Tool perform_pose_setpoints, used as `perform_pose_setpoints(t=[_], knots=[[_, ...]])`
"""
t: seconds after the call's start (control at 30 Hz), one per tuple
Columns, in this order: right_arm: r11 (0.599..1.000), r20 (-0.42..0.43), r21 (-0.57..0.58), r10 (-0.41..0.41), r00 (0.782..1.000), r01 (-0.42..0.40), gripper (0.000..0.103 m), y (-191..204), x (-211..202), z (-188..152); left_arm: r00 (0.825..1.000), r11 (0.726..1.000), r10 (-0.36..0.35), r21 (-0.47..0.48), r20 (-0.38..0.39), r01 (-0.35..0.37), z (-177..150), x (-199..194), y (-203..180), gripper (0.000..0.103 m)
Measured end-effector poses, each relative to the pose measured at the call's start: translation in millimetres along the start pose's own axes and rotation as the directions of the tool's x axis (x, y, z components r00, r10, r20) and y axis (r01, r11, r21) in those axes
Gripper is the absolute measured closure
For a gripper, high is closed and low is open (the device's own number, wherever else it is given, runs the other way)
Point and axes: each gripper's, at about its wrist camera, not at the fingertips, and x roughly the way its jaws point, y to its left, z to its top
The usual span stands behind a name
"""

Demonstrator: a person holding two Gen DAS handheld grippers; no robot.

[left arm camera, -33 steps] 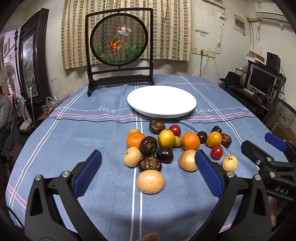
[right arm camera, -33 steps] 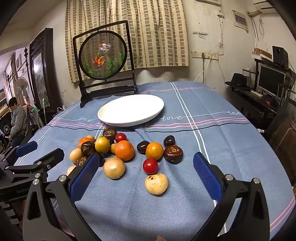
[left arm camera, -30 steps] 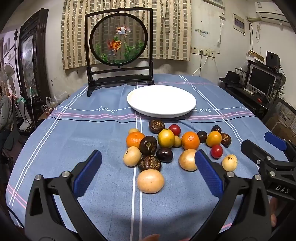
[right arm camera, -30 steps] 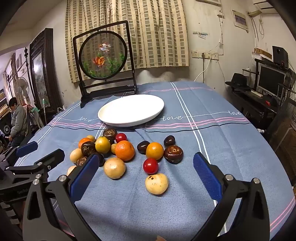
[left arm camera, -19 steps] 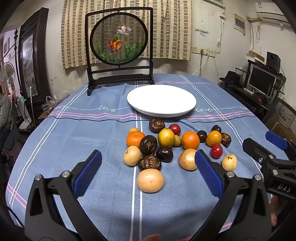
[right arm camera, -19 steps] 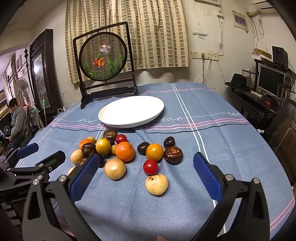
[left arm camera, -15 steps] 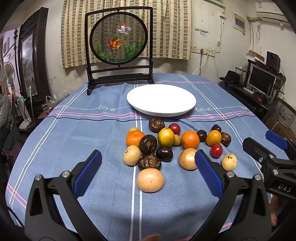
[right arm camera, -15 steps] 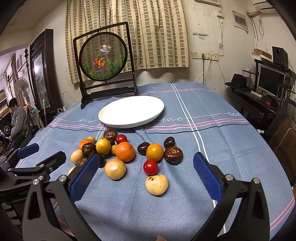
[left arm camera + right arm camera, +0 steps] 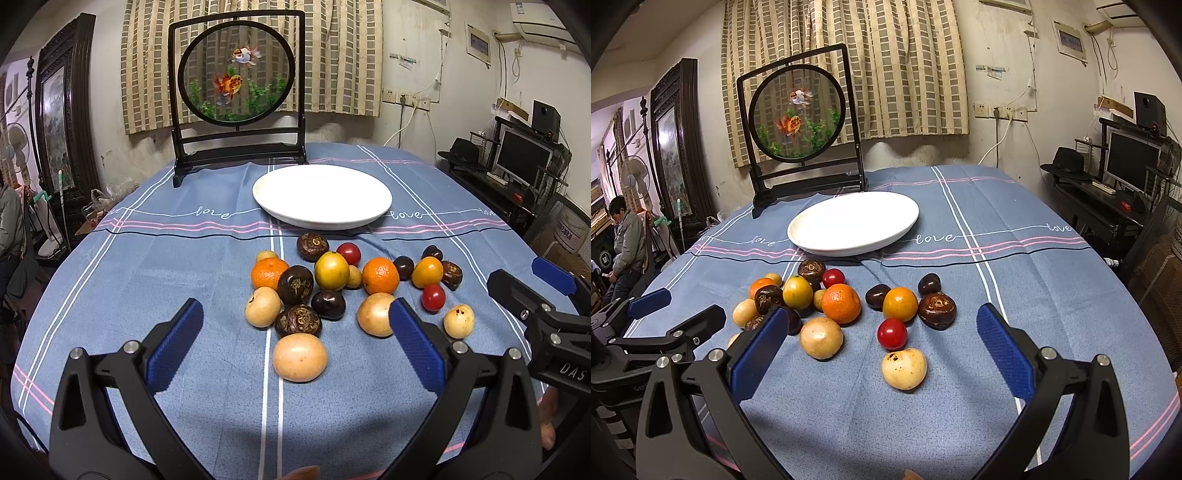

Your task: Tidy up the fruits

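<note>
- Tablecloth point(image 9: 166, 266): matt blue woven cloth with stitched stripes, lightly creased.
- Plate point(image 9: 321, 218): smooth, glossy white, ceramic-looking.
- Left gripper point(image 9: 291, 343): matt black plastic arms, ribbed blue rubbery pads, shiny metal screws.
- Right gripper point(image 9: 879, 350): the same black plastic and textured blue pads.
- Cherry tomato point(image 9: 892, 333): glossy red skin.
- Orange point(image 9: 841, 303): dimpled, slightly shiny peel.
- Screen frame point(image 9: 236, 155): dark lacquered wood.
- Curtain point(image 9: 886, 66): checked cloth.
</note>
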Motion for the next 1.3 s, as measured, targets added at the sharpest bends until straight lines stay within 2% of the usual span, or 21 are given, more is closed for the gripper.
perform_pose_setpoints(t=[1.3], knots=[[1.000,0.002,0.003,0.002,1.000,-0.002,0.001,0.3,-1.7,0.3,1.000,1.000,0.003,0.006,-0.010,-0.003,-4.5,0.8,1.5,0.002]])
